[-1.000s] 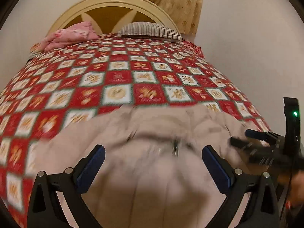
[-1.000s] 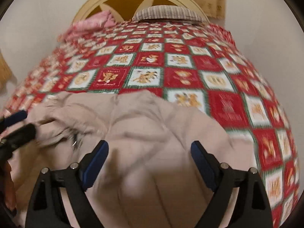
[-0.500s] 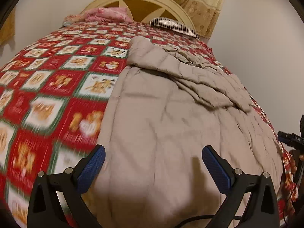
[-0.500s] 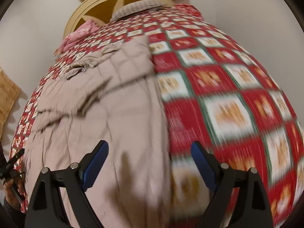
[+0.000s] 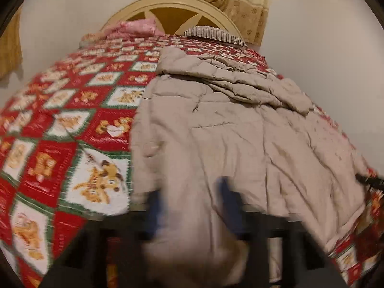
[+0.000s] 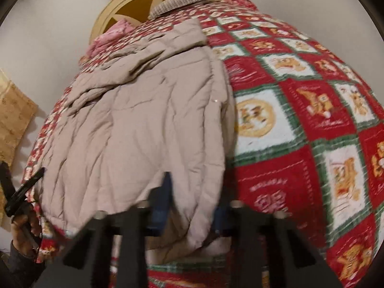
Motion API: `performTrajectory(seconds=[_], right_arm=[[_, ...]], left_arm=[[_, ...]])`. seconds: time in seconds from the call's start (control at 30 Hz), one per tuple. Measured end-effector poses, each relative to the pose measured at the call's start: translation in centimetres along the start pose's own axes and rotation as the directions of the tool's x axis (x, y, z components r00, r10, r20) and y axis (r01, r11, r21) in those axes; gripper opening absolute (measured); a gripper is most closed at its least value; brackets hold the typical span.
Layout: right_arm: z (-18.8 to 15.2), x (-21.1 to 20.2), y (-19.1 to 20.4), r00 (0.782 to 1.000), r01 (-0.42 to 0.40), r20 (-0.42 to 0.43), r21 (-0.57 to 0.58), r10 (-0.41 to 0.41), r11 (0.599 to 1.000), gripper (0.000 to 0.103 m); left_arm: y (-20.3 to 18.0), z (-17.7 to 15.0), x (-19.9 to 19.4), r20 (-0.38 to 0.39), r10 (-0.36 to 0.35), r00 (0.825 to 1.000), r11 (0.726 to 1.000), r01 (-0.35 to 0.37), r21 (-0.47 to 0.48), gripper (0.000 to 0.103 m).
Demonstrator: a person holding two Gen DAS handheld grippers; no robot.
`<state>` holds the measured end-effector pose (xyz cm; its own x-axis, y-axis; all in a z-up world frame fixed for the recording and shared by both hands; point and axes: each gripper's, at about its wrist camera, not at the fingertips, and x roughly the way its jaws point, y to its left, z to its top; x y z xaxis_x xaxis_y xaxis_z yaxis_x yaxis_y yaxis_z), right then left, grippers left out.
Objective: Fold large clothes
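Observation:
A large beige quilted coat [image 5: 228,132] lies spread on the bed, one sleeve folded across its far part. At the coat's near left corner, my left gripper [image 5: 192,211] is motion-blurred. Its jaws are closing, and hem fabric is bunched between the blue pads [image 5: 157,213]. My right gripper [image 6: 193,208] is at the near right corner of the coat [image 6: 156,120]. Its jaws are closing too, with a fold of hem filling the gap between them. Each view shows the other gripper's tip at the picture's edge.
A red, green and white patterned bedspread [image 5: 60,132] covers the bed. At the far end stand a cream headboard [image 5: 172,4], a pink pillow [image 5: 136,27] and a striped pillow [image 5: 216,34]. A hand [image 6: 21,225] holds the left gripper. Walls flank the bed on both sides.
Both grippers swung apart from the coat's middle to its two near corners. Their jaws, wide open before, have narrowed onto the hem.

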<state>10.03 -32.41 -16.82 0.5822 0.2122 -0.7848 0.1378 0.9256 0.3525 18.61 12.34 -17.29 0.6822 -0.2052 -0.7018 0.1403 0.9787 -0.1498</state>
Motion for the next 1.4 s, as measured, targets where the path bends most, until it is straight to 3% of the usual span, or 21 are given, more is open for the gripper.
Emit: performTrajectory(seconds=[0.07, 0.23, 0.37, 0.5, 0.6, 0.73, 0.77, 0.83, 0.87, 0.9, 0.97, 1.0, 1.07, 1.13, 1.2, 1.3, 1.4], right_arm=[[-0.1, -0.3, -0.7, 0.998, -0.055, -0.003, 0.046, 0.055, 0.997, 0.016], [-1.5, -3.8, -1.4, 0.990, -0.139, 0.016, 0.070, 0.138, 0.988, 0.013], [-3.3, -8.9, -1.6, 0.972, -0.233, 0.044, 0.083, 0.230, 0.969, 0.012], [-4.4, -15.5, -0.8, 0.952, -0.291, 0.115, 0.050, 0.284, 0.955, 0.012], [-3.9, -19.8, 0.2, 0.922, -0.343, 0.194, 0.012, 0.334, 0.939, 0.012], [0.5, -20.4, 1.4, 0.886, -0.395, 0.254, -0.024, 0.388, 0.918, 0.012], [1.8, -20.0, 1.4, 0.883, -0.397, 0.263, -0.027, 0.390, 0.917, 0.011], [5.2, -18.2, 1.2, 0.881, -0.402, 0.269, -0.007, 0.389, 0.916, 0.011], [7.0, -16.9, 1.1, 0.884, -0.400, 0.268, 0.009, 0.384, 0.916, 0.011], [8.5, -15.9, 0.9, 0.888, -0.395, 0.268, 0.030, 0.374, 0.918, 0.011], [12.6, -12.3, 0.2, 0.912, -0.348, 0.260, 0.085, 0.317, 0.933, 0.011], [14.5, -10.3, -0.6, 0.922, -0.337, 0.248, 0.137, 0.297, 0.932, 0.011], [16.8, -7.0, -2.1, 0.942, -0.301, 0.214, 0.200, 0.258, 0.933, 0.011], [18.5, -3.3, -3.5, 0.960, -0.264, 0.166, 0.269, 0.225, 0.926, 0.011], [19.9, 0.2, -3.4, 0.977, -0.205, 0.109, 0.262, 0.183, 0.943, 0.011], [21.2, 4.9, -2.8, 0.989, -0.140, 0.083, 0.258, 0.122, 0.956, 0.012], [21.5, 8.2, -3.9, 0.992, -0.106, 0.100, 0.379, 0.073, 0.919, 0.023]], left_arm=[[0.5, -0.1, -1.3, 0.004, -0.019, 1.000, 1.000, 0.019, -0.006, 0.008], [1.8, -0.5, -7.3, 0.071, -0.158, 0.985, 0.985, 0.162, -0.051, 0.006], [2.4, -0.8, -13.1, 0.114, -0.337, 0.935, 0.930, 0.349, -0.114, 0.006], [1.9, 0.0, -18.1, 0.176, -0.449, 0.876, 0.877, 0.470, -0.103, 0.006], [1.7, 2.0, -20.2, 0.215, -0.492, 0.844, 0.853, 0.516, -0.075, 0.006], [2.3, 6.8, -17.8, 0.217, -0.490, 0.844, 0.854, 0.515, -0.073, 0.007], [2.7, 7.5, -17.2, 0.213, -0.496, 0.842, 0.850, 0.521, -0.080, 0.007], [3.7, 10.8, -14.6, 0.208, -0.477, 0.854, 0.855, 0.506, -0.115, 0.008], [4.4, 11.5, -13.7, 0.200, -0.486, 0.851, 0.848, 0.514, -0.130, 0.012], [5.4, 13.2, -11.7, 0.184, -0.512, 0.839, 0.821, 0.541, -0.183, 0.013], [7.2, 15.0, -9.4, 0.171, -0.542, 0.823, 0.777, 0.569, -0.271, 0.016], [8.0, 15.5, -9.0, 0.177, -0.541, 0.822, 0.770, 0.569, -0.289, 0.016], [9.9, 16.5, -9.0, 0.229, -0.493, 0.839, 0.780, 0.543, -0.311, 0.018], [11.8, 17.2, -9.5, 0.289, -0.439, 0.851, 0.794, 0.518, -0.319, 0.030], [11.7, 17.3, -10.2, 0.323, -0.299, 0.898, 0.864, 0.399, -0.308, 0.056], [7.3, 17.1, -9.3, 0.300, -0.258, 0.918, 0.923, 0.326, -0.204, 0.062], [1.6, 16.8, -8.0, 0.280, -0.242, 0.929, 0.963, 0.266, -0.053, 0.065]])
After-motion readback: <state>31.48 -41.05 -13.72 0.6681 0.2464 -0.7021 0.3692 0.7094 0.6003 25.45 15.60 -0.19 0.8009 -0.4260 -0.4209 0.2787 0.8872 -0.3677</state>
